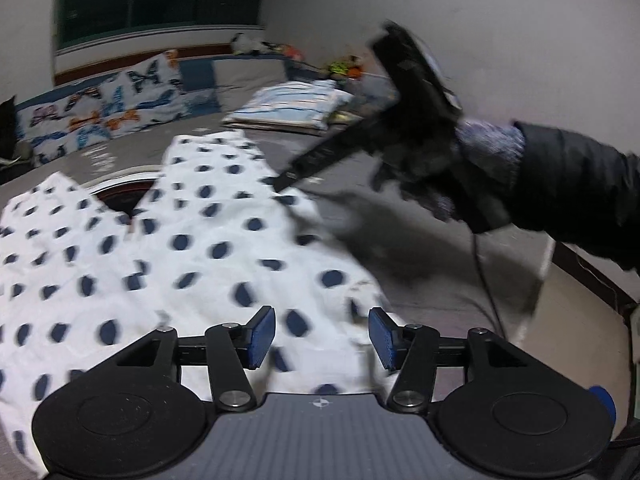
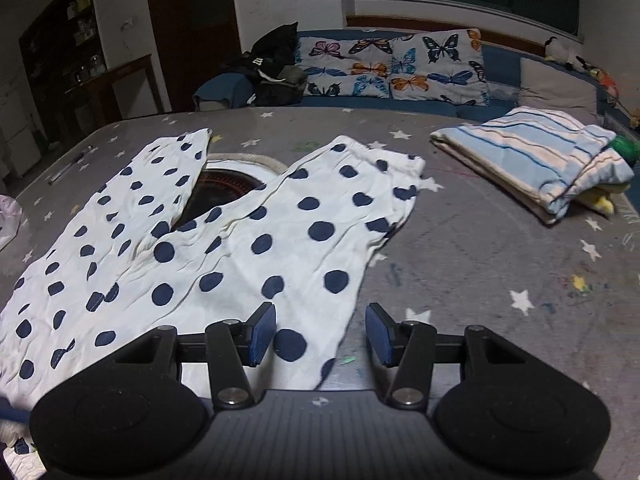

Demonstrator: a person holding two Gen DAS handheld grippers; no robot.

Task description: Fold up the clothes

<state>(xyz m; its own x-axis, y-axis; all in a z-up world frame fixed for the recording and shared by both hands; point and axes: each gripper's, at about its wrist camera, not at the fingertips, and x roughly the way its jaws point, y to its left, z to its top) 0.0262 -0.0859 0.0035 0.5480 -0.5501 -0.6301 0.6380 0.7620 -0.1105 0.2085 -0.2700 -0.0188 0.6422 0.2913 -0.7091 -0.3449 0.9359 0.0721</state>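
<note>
Overhead at the grey star-print desk (image 2: 500,248), I hold both grippers low over the polka-dot trousers (image 2: 224,248), spread flat with legs splayed. My left gripper (image 1: 322,338) hangs jaws apart above the fabric; my right gripper (image 2: 320,336) hangs jaws apart at the near hem. Thin, limp cotton, I judge: best pinched at cuffs or waistband. A folded striped cloth (image 2: 532,160) lies far right.

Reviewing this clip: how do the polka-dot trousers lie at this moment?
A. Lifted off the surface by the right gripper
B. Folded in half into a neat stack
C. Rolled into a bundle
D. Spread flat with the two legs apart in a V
D: the polka-dot trousers lie flat on the grey star-print surface, legs splayed; the right gripper is open and holds nothing.
</note>
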